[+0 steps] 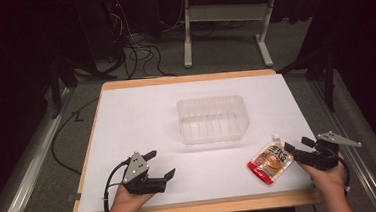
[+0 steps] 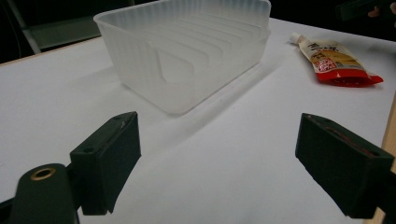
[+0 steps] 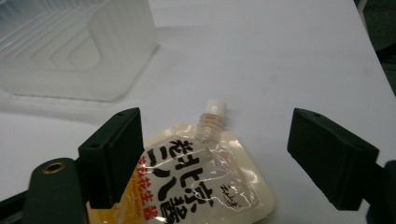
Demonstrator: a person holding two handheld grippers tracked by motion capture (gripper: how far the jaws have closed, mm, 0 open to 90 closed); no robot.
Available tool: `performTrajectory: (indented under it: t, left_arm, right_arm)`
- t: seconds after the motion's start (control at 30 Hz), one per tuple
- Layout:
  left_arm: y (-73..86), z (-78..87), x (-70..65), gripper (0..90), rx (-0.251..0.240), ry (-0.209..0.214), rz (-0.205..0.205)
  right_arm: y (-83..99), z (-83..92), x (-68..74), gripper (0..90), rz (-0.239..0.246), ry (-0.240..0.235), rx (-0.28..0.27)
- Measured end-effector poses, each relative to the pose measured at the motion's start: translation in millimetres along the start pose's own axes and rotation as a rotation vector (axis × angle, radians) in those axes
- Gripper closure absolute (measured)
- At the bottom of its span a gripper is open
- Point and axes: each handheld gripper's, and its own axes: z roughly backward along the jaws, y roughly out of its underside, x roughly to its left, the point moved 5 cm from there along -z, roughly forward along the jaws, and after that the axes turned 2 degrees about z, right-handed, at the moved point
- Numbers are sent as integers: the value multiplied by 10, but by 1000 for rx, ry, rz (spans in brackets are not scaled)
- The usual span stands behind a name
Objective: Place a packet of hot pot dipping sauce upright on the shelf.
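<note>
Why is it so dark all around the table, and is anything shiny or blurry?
High view: light falls on the white table while the room stays dark. Right gripper view: glare glints on the pouch. Left gripper view: the tub casts a soft shadow; the near jaws look slightly blurred.

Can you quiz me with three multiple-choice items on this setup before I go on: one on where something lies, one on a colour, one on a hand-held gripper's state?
1. Where does the spouted pouch lie?
A. inside the clear tub
B. on the white sheet, near the person's right side
C. on the floor

2. What colour is the pouch's bottom edge?
A. red
B. blue
C. green

3. How does the right hand-held gripper stand?
A. shut on the pouch
B. shut on nothing
C. open, a jaw to either side of the pouch

Answers:
1. B: in the high view the pouch lies flat on the white sheet, apart from the clear tub.
2. A: the left gripper view shows a red band along that end.
3. C: in the right gripper view both jaws stand wide apart, with the spout between them and nothing clamped.
</note>
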Motion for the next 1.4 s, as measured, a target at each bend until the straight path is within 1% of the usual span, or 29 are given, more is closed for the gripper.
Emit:
performTrajectory:
  t: [0.17, 0.23, 0.27, 0.33, 0.4, 0.5, 0.6, 0.63, 0.67, 0.7, 0.8, 0.9, 0.93, 1.0, 1.1, 1.33, 1.37, 1.4]
  left_arm:
    - [9, -13, -4, 149, 5, 4, -3]
    - [10, -15, -7, 149, 5, 7, -3]
    - [11, -16, -7, 149, 6, 7, -3]
    - [12, -15, -6, 149, 6, 7, -2]
    - [11, -14, -6, 149, 5, 8, -2]
    - [11, -13, -8, 150, 4, 9, -3]
    - [12, -13, -9, 150, 4, 10, -3]
    - [12, -13, -9, 150, 4, 10, -3]
    - [12, -14, -8, 150, 4, 11, -3]
    - [12, -14, -9, 150, 4, 12, -4]
    - [12, -13, -8, 150, 3, 13, -4]
    - [11, -9, -5, 150, 4, 13, -5]
    - [11, -9, -4, 150, 3, 12, -5]
    - [11, -11, -5, 150, 2, 13, -4]
    - [12, -15, -8, 150, 3, 16, -4]
    - [14, -19, -10, 151, 5, 16, -5]
    - [16, -21, -14, 151, 8, 18, -5]
    - [17, -22, -15, 151, 9, 18, -6]
  right_arm:
    - [74, -76, -118, 216, -37, 14, 55]
    - [108, -101, -156, 239, -62, -1, 75]
    - [119, -113, -176, 255, -65, -8, 79]
    - [139, -122, -194, 267, -93, -20, 89]
    - [152, -123, -206, 285, -108, -27, 99]
    - [177, -126, -210, 304, -124, -27, 118]
    - [206, -131, -214, 315, -141, -40, 134]
    - [214, -139, -219, 315, -137, -43, 139]
    - [224, -137, -207, 318, -148, -44, 151]
    - [235, -144, -200, 316, -144, -44, 158]
    - [239, -149, -183, 318, -136, -36, 159]
    - [250, -142, -161, 330, -152, -43, 161]
    - [252, -140, -156, 346, -157, -52, 160]
    - [259, -143, -146, 357, -180, -91, 152]
    - [253, -141, -126, 358, -189, -104, 152]
    - [201, -105, -76, 373, -166, -113, 122]
    - [173, -89, -48, 391, -155, -122, 104]
    - [160, -81, -32, 397, -150, -126, 97]
